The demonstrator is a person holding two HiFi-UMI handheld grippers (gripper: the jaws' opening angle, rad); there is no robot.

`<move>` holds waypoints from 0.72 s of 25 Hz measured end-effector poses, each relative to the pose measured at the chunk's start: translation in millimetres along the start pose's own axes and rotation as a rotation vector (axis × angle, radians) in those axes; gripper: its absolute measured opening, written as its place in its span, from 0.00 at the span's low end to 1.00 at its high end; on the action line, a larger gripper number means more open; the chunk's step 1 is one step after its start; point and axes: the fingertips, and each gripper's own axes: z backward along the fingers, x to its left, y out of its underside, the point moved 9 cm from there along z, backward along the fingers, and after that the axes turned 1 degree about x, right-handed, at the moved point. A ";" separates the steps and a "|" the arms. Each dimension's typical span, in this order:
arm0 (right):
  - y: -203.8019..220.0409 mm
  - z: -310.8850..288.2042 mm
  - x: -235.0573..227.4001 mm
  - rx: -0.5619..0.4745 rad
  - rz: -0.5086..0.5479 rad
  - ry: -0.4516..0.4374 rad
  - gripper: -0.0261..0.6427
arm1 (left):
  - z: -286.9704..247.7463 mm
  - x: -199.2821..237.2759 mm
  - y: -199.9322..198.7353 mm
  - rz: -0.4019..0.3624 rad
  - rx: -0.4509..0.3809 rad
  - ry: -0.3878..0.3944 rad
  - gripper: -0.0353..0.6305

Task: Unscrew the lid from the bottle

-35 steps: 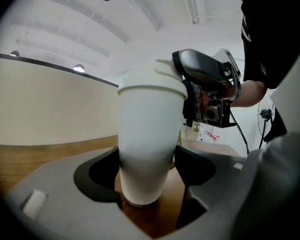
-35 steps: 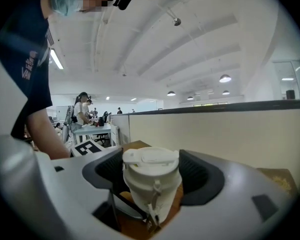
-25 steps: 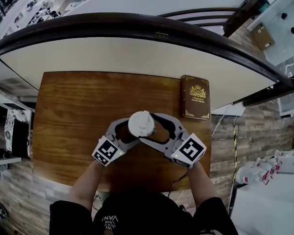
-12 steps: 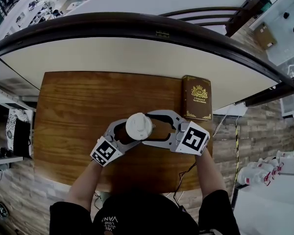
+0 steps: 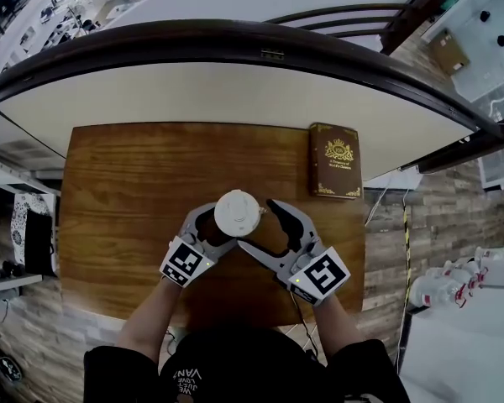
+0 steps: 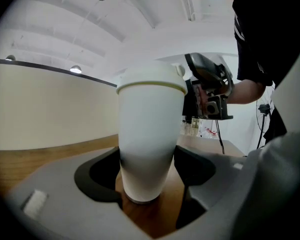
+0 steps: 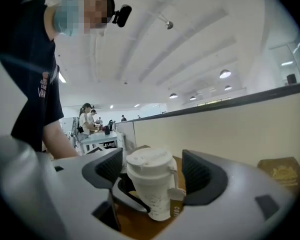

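While clenching the bottle [image 6: 147, 134] in left tongs [image 5: 217, 227], eased right tongs [image 5: 259, 223] off the lid [image 7: 149, 160], spread wide, swung back; likely resetting for another twist.

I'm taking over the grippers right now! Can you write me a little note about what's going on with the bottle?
Left hand-held gripper: shut on the bottle, holding it upright on the table.
Right hand-held gripper: open, jaws apart next to the lid, not gripping it.
Done: the bottle is steadied. The lid is on.
Left to do: close the right one on the lid and twist it off, probably in a few turns, keeping the left one tight.
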 end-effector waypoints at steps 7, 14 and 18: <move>3.6 -18.5 13.9 0.006 0.043 0.142 0.54 | 0.0 -3.8 0.6 0.018 -0.002 -0.036 0.57; -1.3 -21.2 0.2 0.028 0.074 -0.051 0.54 | 0.8 -2.2 2.3 0.012 -0.018 -0.016 0.56; -3.5 -21.5 -15.7 0.046 0.100 -0.234 0.54 | 1.0 -2.5 3.2 0.005 -0.023 -0.011 0.56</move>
